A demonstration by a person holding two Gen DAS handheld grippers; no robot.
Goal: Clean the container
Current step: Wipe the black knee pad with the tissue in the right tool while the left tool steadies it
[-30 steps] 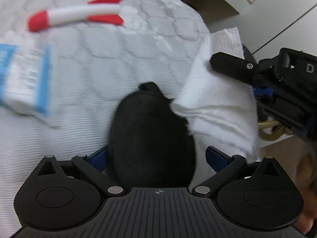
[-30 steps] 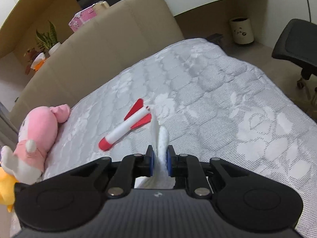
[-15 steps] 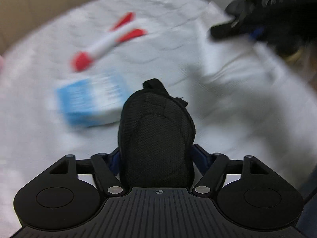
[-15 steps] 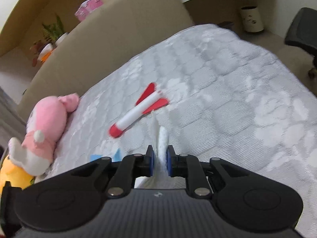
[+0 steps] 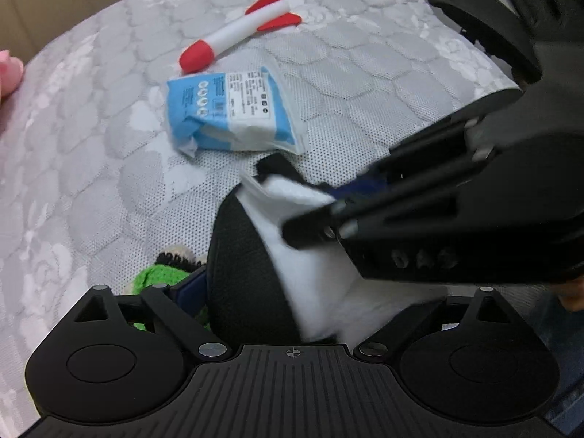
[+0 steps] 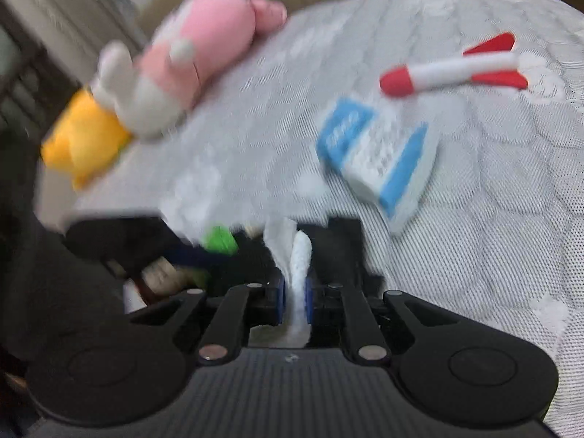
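Observation:
My left gripper is shut on a black mesh pouch, held upright above the bed. My right gripper is shut on a folded white tissue. In the left wrist view the right gripper reaches in from the right and presses the tissue onto the pouch's right side and top. The pouch shows dark and blurred just beyond the tissue in the right wrist view.
A blue and white tissue pack and a red and white toy rocket lie on the grey quilted bed. A green knitted toy lies under my left gripper. A pink plush and yellow plush lie further off. An office chair stands beside the bed.
The right gripper has swung down and left, bringing the tissue onto the pouch. The left gripper has turned with the pouch, so the tissue pack and rocket now lie ahead of it.

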